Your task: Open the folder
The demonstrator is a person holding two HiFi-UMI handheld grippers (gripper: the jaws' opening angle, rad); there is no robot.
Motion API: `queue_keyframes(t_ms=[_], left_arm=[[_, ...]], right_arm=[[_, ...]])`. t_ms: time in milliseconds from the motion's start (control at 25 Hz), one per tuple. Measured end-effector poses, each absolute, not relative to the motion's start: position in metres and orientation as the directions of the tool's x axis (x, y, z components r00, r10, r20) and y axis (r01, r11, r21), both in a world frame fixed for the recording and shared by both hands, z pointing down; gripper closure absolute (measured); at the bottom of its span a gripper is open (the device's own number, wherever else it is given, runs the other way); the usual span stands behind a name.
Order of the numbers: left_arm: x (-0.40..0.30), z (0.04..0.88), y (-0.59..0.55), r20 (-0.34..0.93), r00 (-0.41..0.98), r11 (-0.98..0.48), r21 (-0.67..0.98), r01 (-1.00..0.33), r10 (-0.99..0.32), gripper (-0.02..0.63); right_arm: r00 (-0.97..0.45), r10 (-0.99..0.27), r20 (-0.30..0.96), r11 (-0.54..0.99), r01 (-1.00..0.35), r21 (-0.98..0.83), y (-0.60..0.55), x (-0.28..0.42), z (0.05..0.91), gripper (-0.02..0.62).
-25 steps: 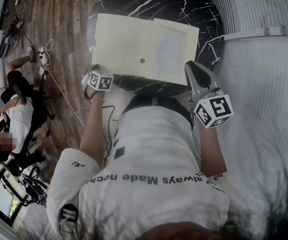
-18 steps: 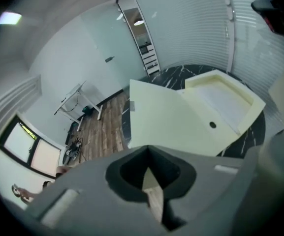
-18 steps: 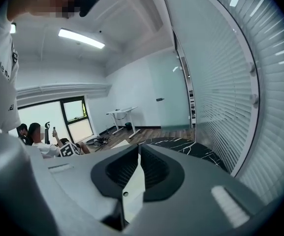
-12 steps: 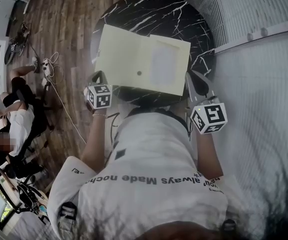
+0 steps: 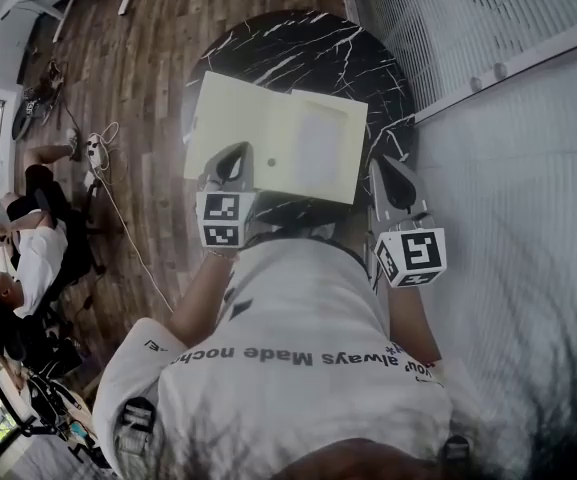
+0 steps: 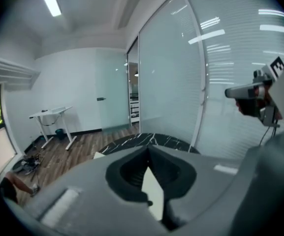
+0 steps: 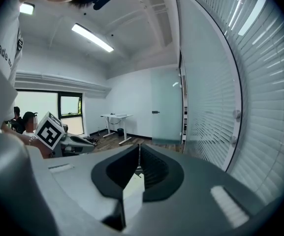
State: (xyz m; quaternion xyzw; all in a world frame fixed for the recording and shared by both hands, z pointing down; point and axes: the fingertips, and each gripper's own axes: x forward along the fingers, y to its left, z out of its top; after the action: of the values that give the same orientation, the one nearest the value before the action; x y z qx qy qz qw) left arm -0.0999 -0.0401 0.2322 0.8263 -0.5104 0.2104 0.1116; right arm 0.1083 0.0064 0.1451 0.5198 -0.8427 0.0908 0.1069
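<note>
A pale yellow folder lies closed and flat on a round black marbled surface, toward the surface's near side. A small dark dot, perhaps a fastener, sits near the folder's middle.

The left hand-held gripper hovers over the folder's near left corner. Its own view shows the jaws meeting at the tips with nothing gripped. The right hand-held gripper hangs just beyond the folder's near right corner, its jaws likewise narrow and empty.

The opening has not begun. To do it well, first part the jaws of one gripper. Then lower them to the folder's free edge and pinch only the top leaf. The other gripper should probably press the rest down, so the whole folder neither lifts nor slides. Which edge is free cannot be told from here.
</note>
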Motion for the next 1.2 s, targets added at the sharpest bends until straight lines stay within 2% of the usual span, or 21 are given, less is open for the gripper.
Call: queue_keyframes(t_ms=[280, 520, 1200], left_arm=[[-0.024, 0.161, -0.026, 0.286, 0.582, -0.588, 0.074, -0.805, -0.761, 0.604], [0.003, 0.118, -0.013, 0.157, 0.666, -0.652, 0.136, -0.746, -0.729, 0.604], [-0.003, 0.119, -0.013, 0.160, 0.666, -0.656, 0.115, -0.746, -0.729, 0.604]], right_arm=[[-0.433, -0.864, 0.256, 0.445, -0.896, -0.016, 0.018, 0.106, 0.120, 0.584], [-0.449, -0.864, 0.227, 0.464, -0.886, 0.017, 0.025, 0.099, 0.102, 0.584], [-0.416, -0.877, 0.241, 0.429, -0.903, 0.002, 0.023, 0.107, 0.108, 0.589]])
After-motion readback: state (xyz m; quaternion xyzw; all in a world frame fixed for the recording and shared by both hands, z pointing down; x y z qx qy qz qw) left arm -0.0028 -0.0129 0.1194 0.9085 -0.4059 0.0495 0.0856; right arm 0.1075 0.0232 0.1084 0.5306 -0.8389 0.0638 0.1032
